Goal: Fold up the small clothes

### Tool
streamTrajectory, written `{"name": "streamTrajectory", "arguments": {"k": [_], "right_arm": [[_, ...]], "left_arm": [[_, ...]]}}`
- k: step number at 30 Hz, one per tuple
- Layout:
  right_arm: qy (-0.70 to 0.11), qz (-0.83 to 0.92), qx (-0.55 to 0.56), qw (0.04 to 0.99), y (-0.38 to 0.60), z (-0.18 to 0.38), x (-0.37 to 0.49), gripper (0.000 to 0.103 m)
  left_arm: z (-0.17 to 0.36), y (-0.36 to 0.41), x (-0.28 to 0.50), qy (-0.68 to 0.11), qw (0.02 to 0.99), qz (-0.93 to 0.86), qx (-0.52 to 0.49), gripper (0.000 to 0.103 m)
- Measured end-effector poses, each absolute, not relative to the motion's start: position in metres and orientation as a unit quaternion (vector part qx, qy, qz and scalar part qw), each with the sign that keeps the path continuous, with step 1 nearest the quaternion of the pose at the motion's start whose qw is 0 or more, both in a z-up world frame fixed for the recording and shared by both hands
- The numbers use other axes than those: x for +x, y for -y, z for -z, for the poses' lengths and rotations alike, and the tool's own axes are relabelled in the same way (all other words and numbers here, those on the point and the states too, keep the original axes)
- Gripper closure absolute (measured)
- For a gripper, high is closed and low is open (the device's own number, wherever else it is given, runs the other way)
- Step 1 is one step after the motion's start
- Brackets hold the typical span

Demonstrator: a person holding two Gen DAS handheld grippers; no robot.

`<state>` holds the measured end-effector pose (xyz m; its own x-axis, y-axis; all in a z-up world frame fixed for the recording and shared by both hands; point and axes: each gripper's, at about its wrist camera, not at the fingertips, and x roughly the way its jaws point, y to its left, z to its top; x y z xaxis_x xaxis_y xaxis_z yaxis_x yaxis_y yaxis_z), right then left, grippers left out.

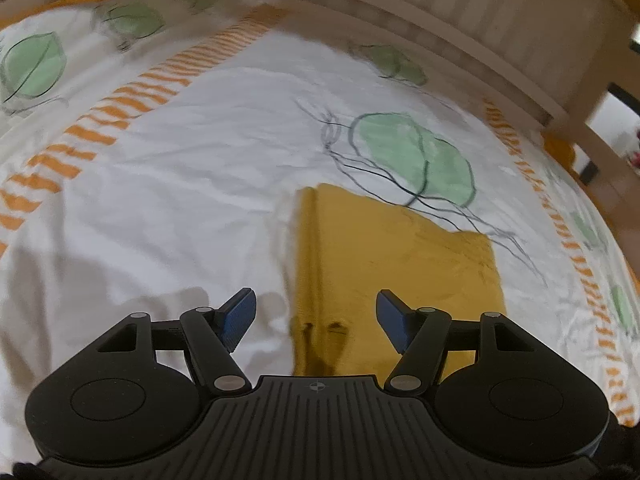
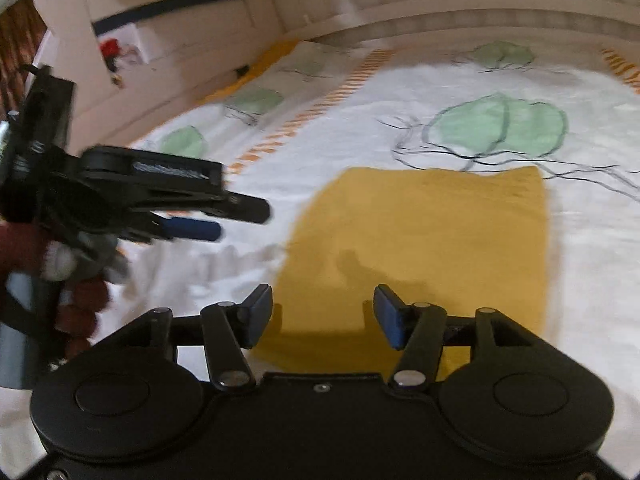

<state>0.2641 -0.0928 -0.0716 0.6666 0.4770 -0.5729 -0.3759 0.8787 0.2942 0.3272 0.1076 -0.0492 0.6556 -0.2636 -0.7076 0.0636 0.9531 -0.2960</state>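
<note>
In the left wrist view, the left gripper (image 1: 316,316) is seen at the bottom of the frame with its blue pads (image 1: 239,319) spread wide and nothing between them. A folded yellow cloth (image 1: 400,276) lies flat on the bedspread (image 1: 180,184), in the lower centre to lower right of the frame, its near edge hidden behind the gripper body. A folded strip runs along the cloth's left side. The bedspread is white, printed with green leaves and orange striped bands. A pale wooden bed frame (image 1: 460,12) curves across the top of the frame.

In the right wrist view, the right gripper (image 2: 320,318) is seen at the bottom with its jaws parted and empty, held above the near part of the yellow cloth (image 2: 420,248), which fills the centre of the frame. No pad is seen pressing on the fabric. The left gripper (image 2: 216,220) enters from the left of the frame, blurred, beside the cloth's left edge and apart from it. A dark red sleeve (image 2: 80,304) is visible behind it at lower left. The bedspread (image 2: 360,120) extends to the pale frame at the top.
</note>
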Motion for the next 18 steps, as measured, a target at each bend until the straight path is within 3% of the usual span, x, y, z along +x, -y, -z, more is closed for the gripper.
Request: {"name": "streamTrajectory", "arguments": {"k": [5, 9, 18], "right_arm": [[-0.385, -0.252, 0.084, 0.884, 0.082, 0.094, 0.269, 0.039], [-0.383, -0.286, 0.067, 0.876, 0.058, 0.098, 0.262, 0.028], [-0.378, -0.313, 0.053, 0.87, 0.074, 0.085, 0.256, 0.03]], "left_arm": [[0.054, -0.084, 0.324, -0.397, 0.905, 0.122, -0.088, 0.038], [0.061, -0.07, 0.322, -0.386, 0.909, 0.146, -0.06, 0.038], [0.102, -0.081, 0.339, -0.45, 0.889, 0.077, -0.048, 0.037]]}}
